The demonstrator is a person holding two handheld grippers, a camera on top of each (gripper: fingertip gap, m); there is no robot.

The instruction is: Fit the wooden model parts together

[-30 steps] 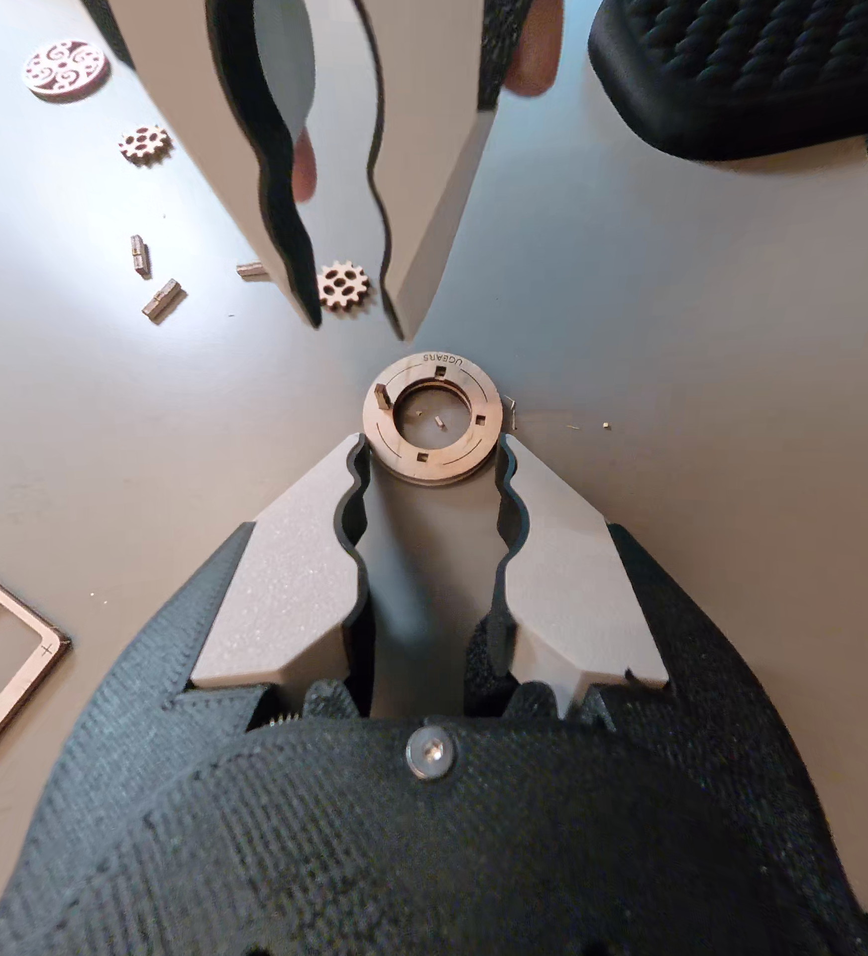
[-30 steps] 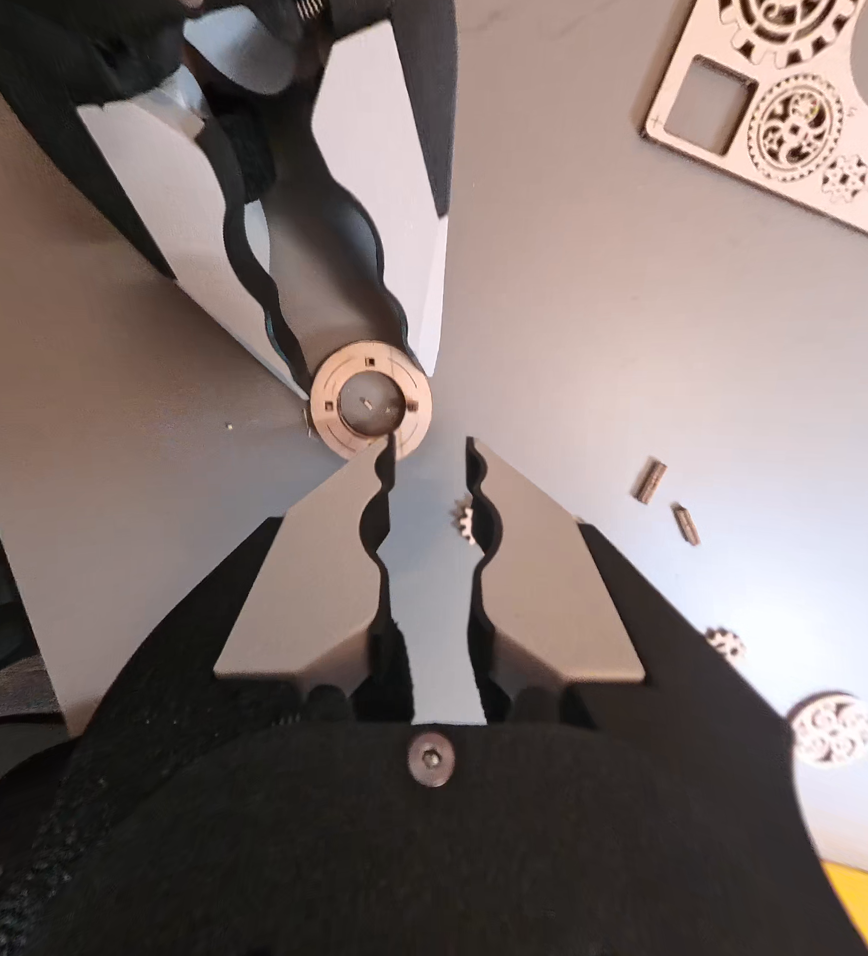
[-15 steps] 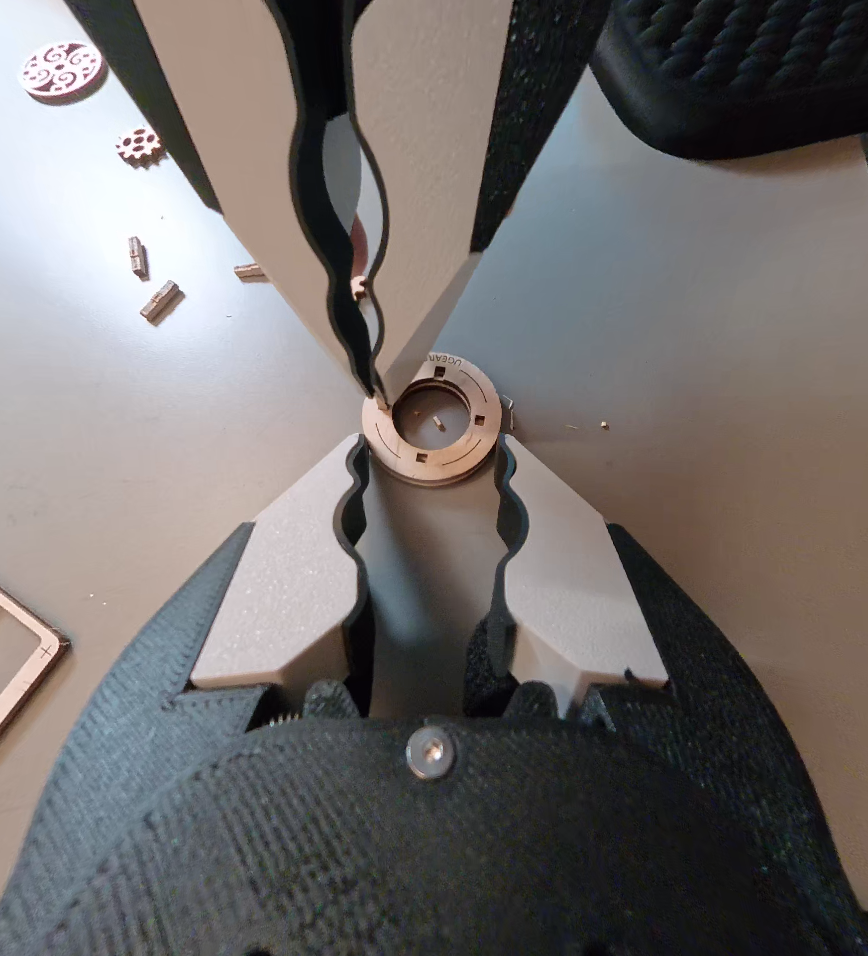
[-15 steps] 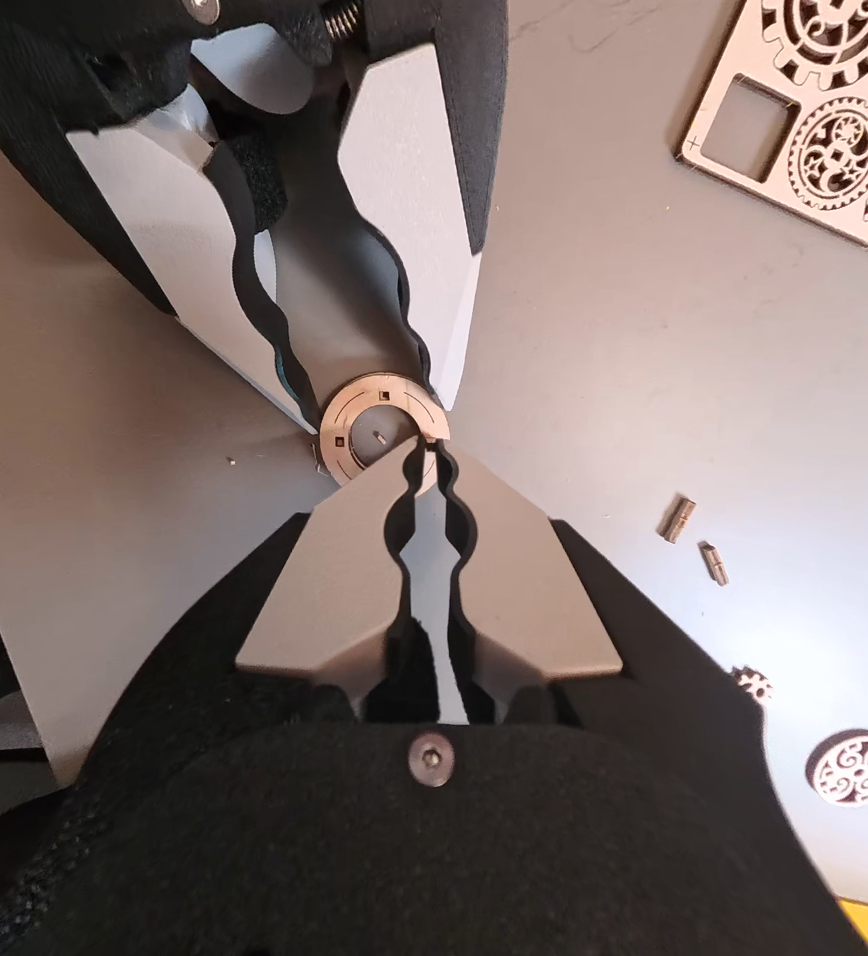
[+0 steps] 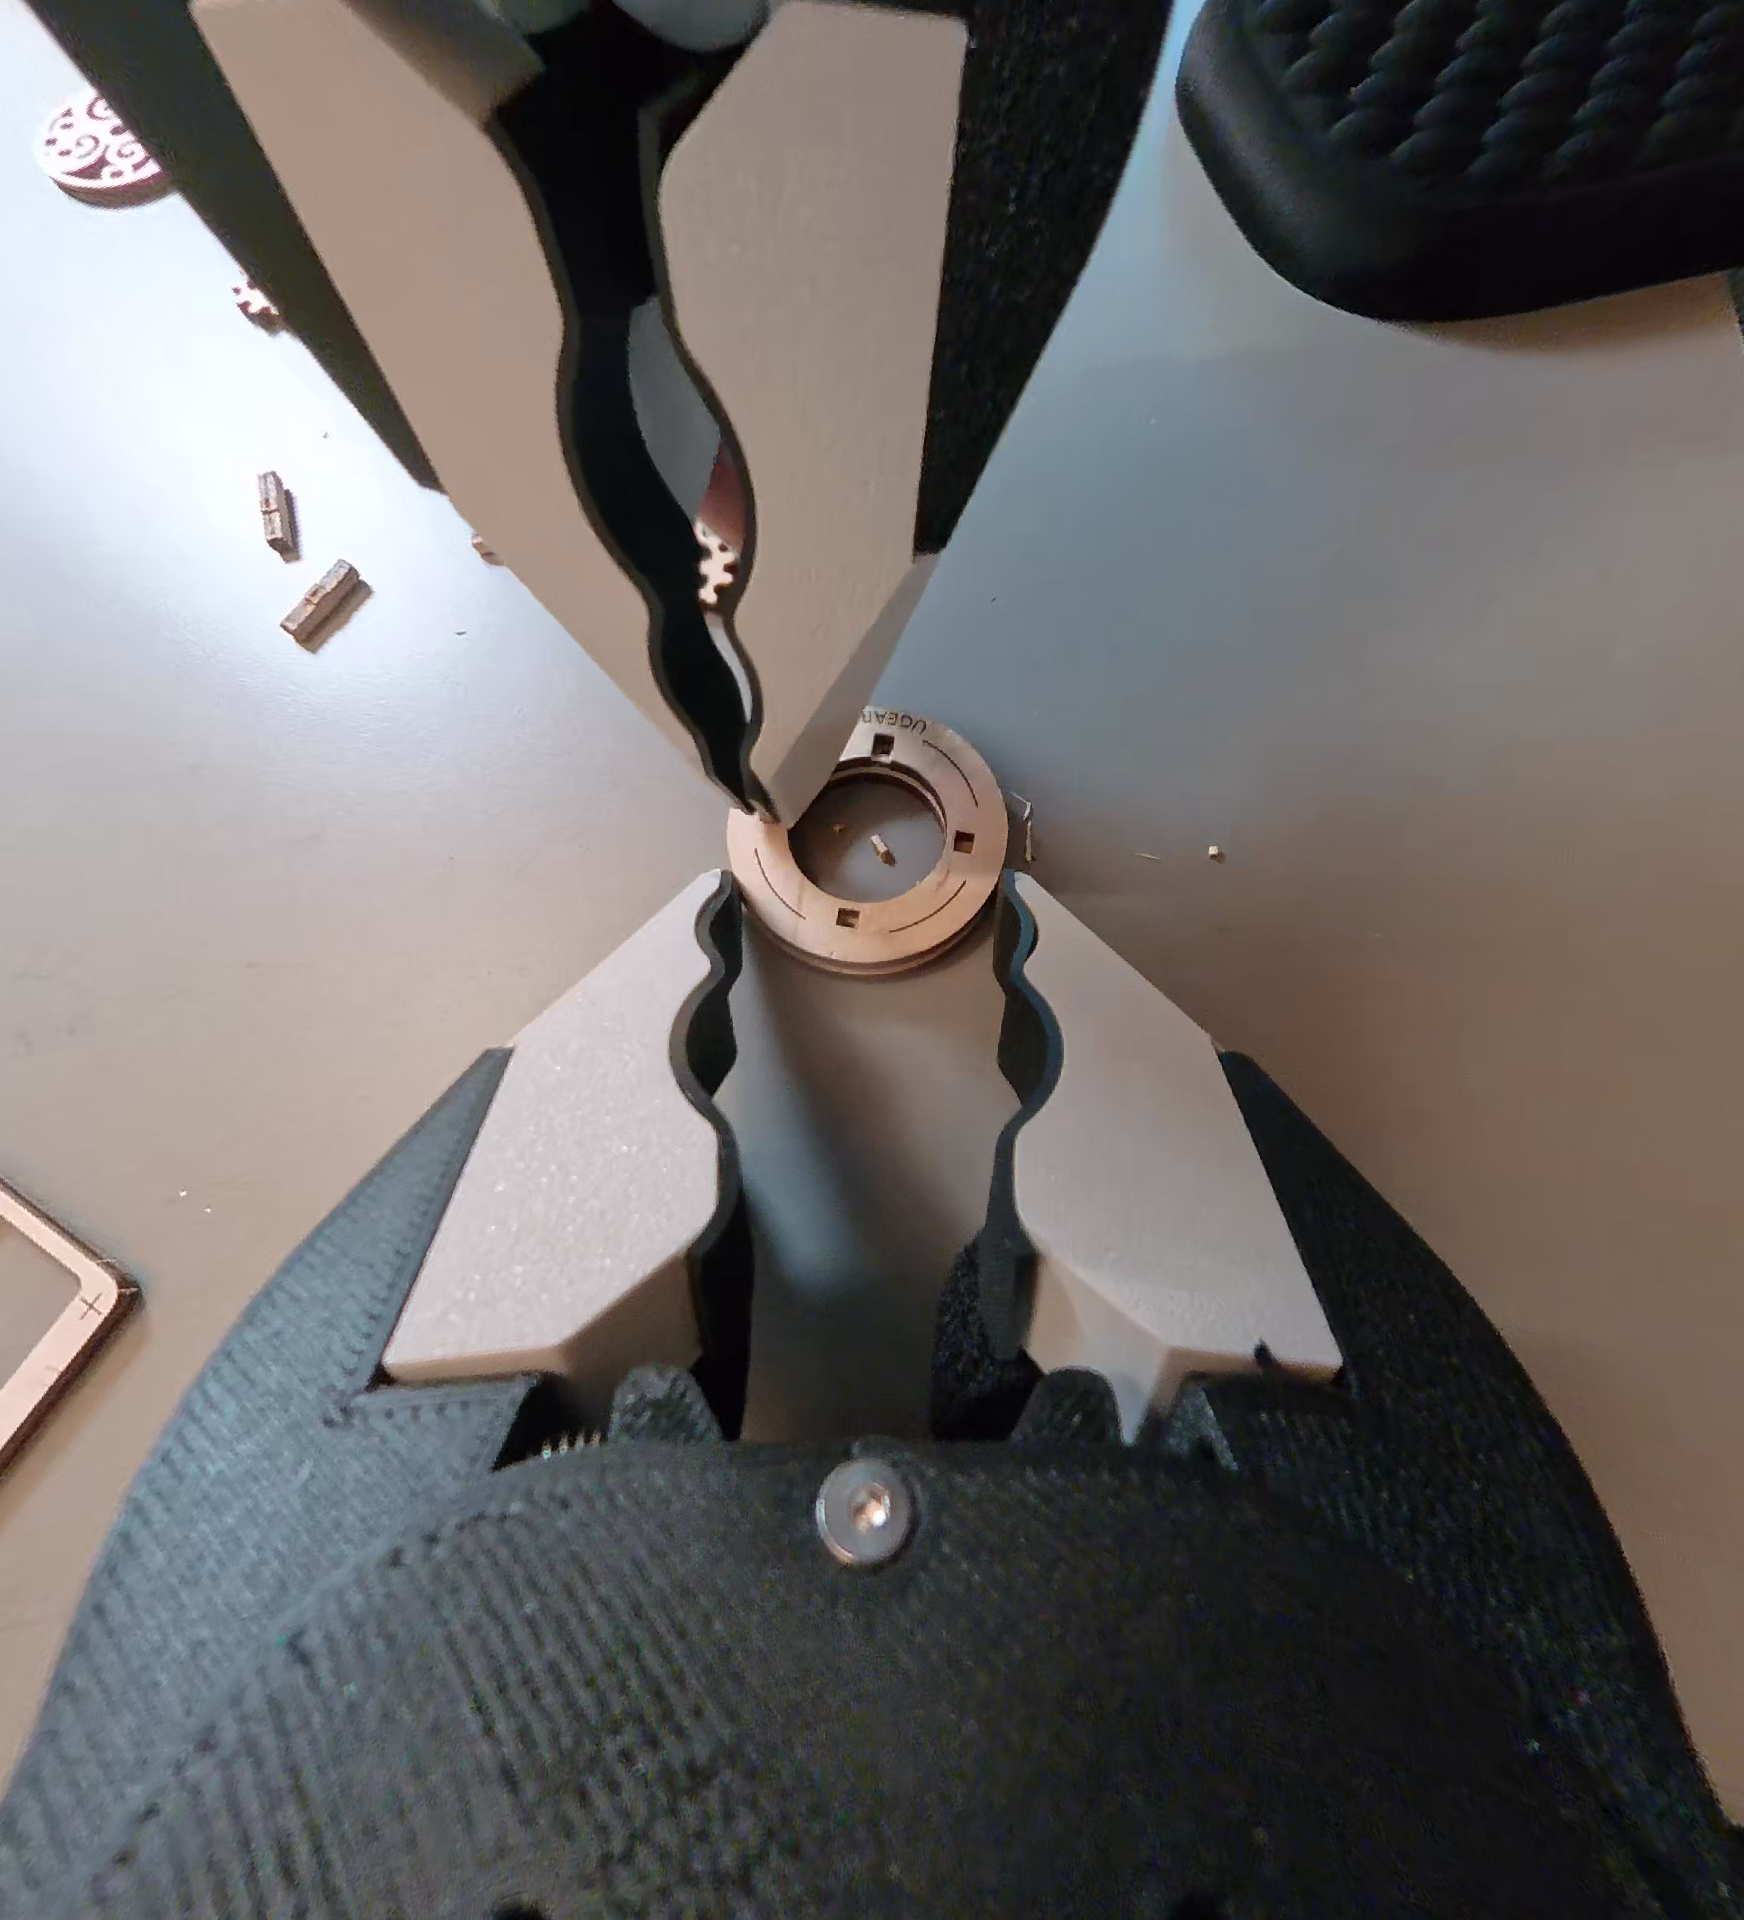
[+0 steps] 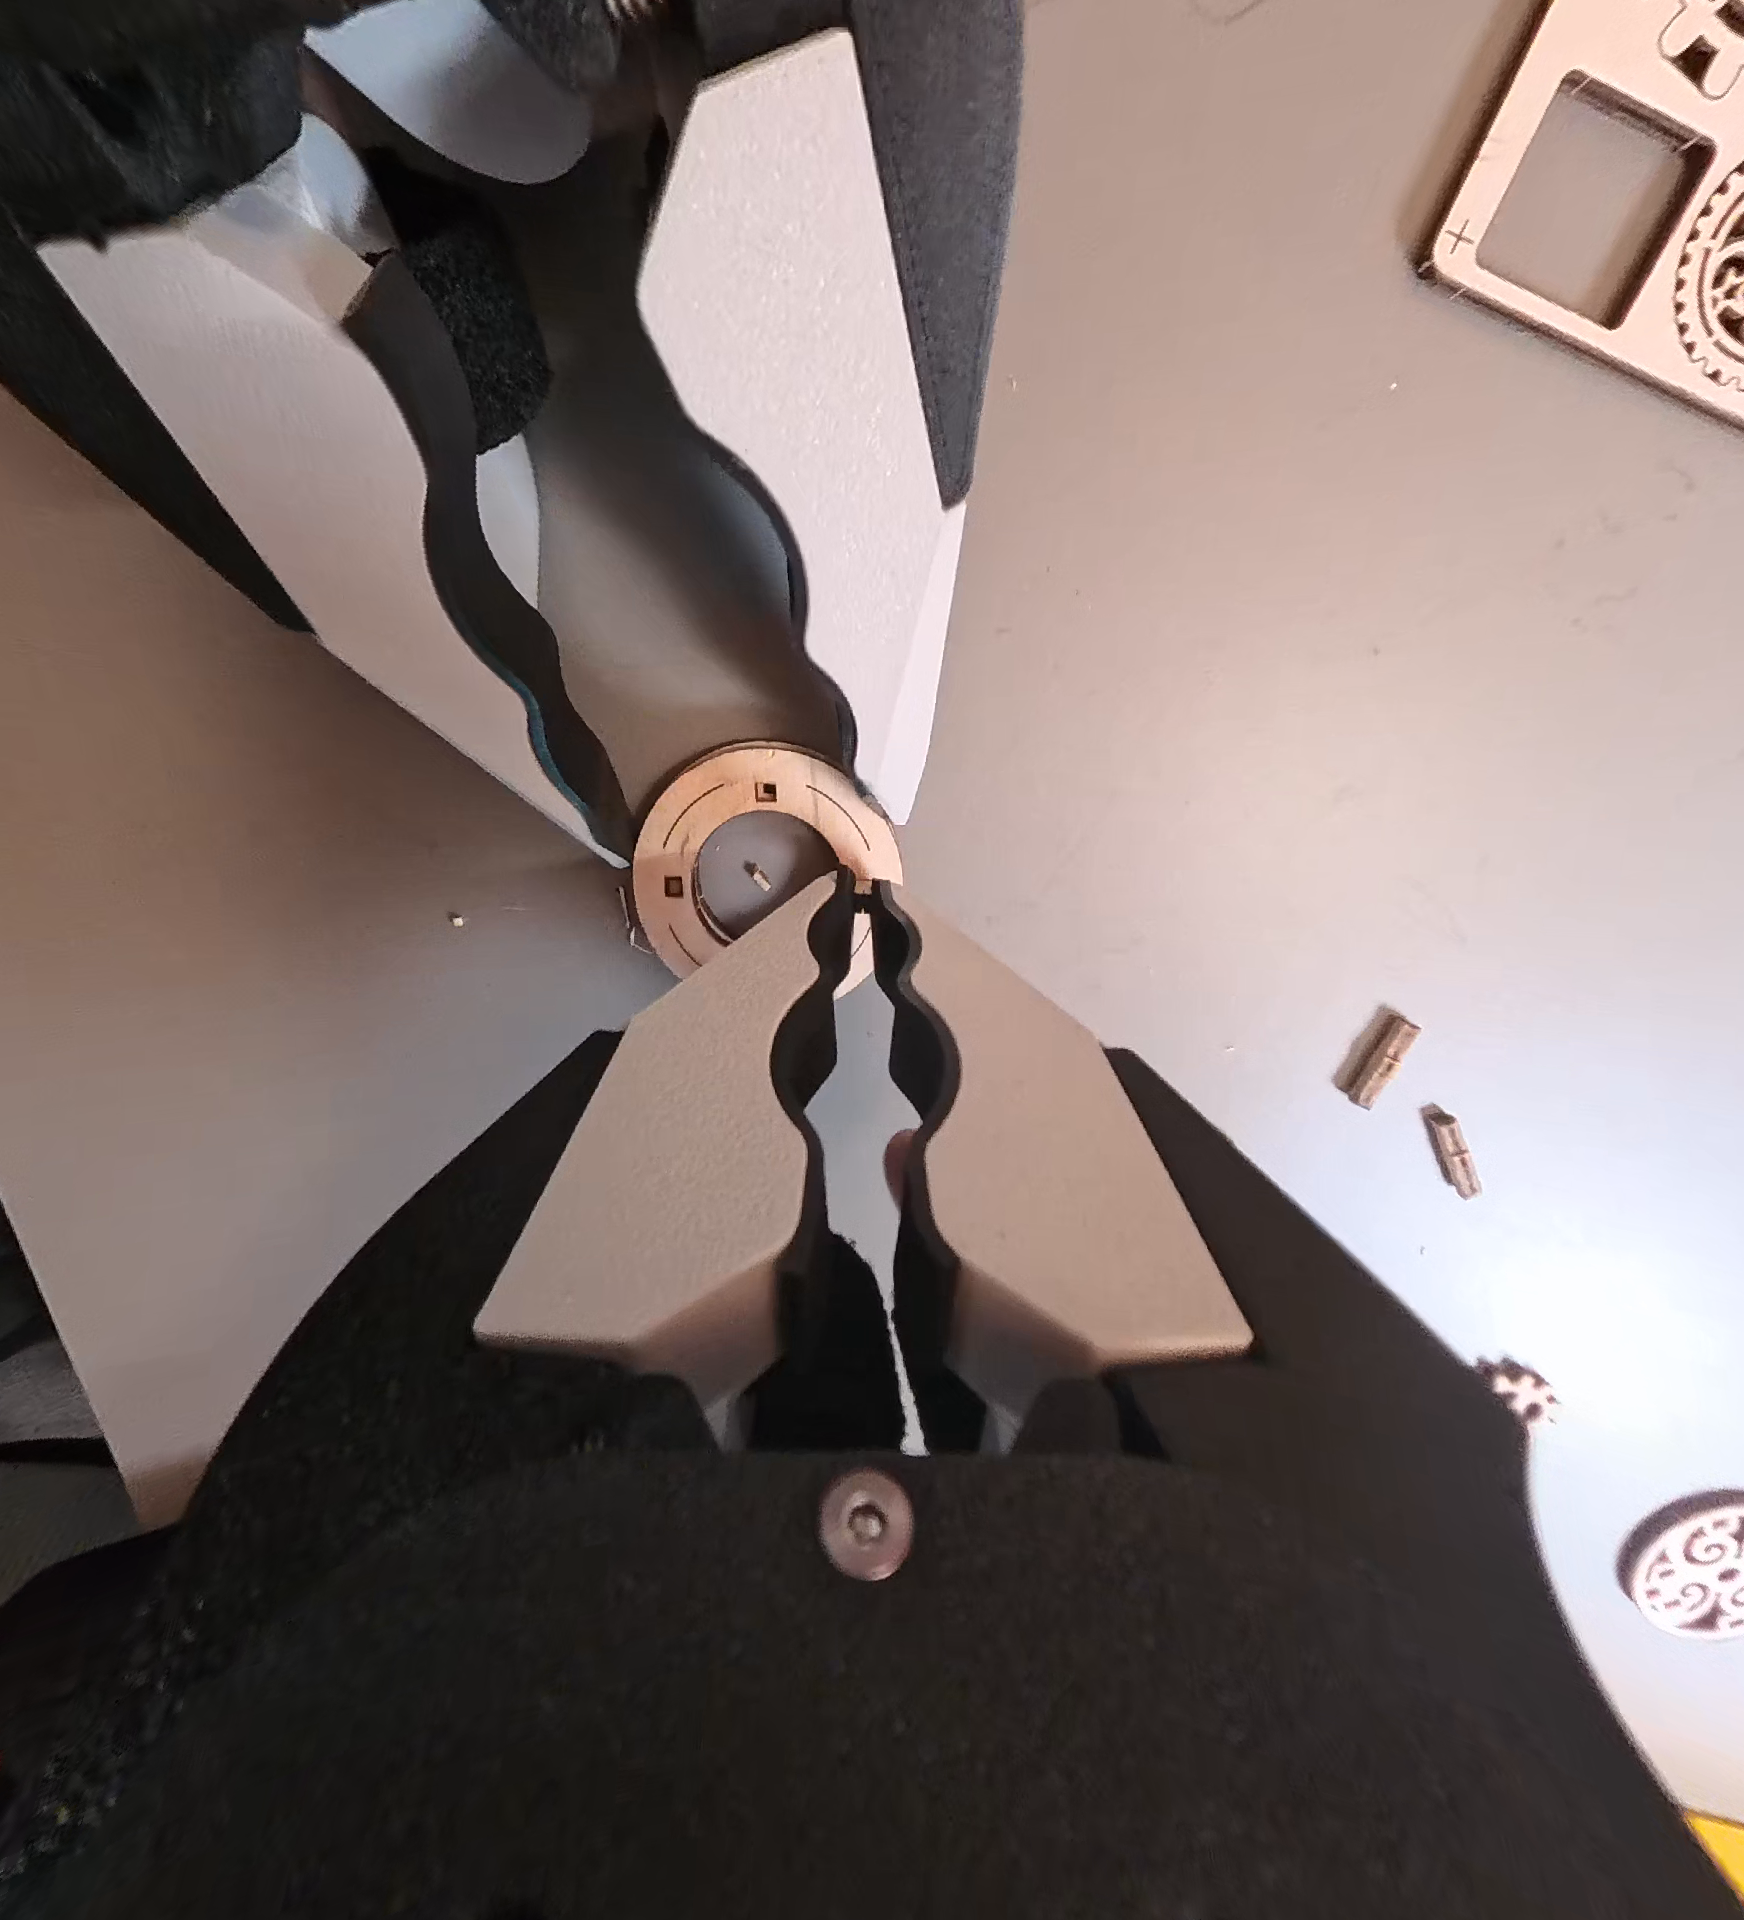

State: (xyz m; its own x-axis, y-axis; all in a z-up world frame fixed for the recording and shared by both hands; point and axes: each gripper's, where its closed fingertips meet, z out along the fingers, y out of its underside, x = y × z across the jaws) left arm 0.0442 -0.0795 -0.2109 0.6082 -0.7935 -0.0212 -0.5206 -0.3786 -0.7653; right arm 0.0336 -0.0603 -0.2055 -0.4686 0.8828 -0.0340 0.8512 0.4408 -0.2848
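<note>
Right wrist view first: the right gripper [image 6: 855, 888] is pinched down to a sliver at the tips, right on the near rim of the wooden ring [image 6: 766, 871]. Looks like it's got a tiny peg clamped there over one of the square slots, but the piece is so small I can't tell for sure. The left gripper [image 5: 866, 891] is spread about ring-wide, its tips touching either side of the ring and bracing it flat on the grey table [image 5: 1367, 727].

Progress-wise I'd say early-middle. The ring looks like stacked layers already joined, and three square slots on its top face are visibly empty, so if a peg is going in now, it's the first.

Plenty left lying around: two loose pegs [image 6: 1375, 1058] sit off to the side, a small gear [image 6: 1517, 1390] and a patterned disc [image 6: 1722, 1571] further out, well apart from the ring. Another gear [image 5: 717, 566] peeks through between the right gripper's fingers. The cut-out sheet [image 6: 1657, 197] still holds more gears too.
</note>
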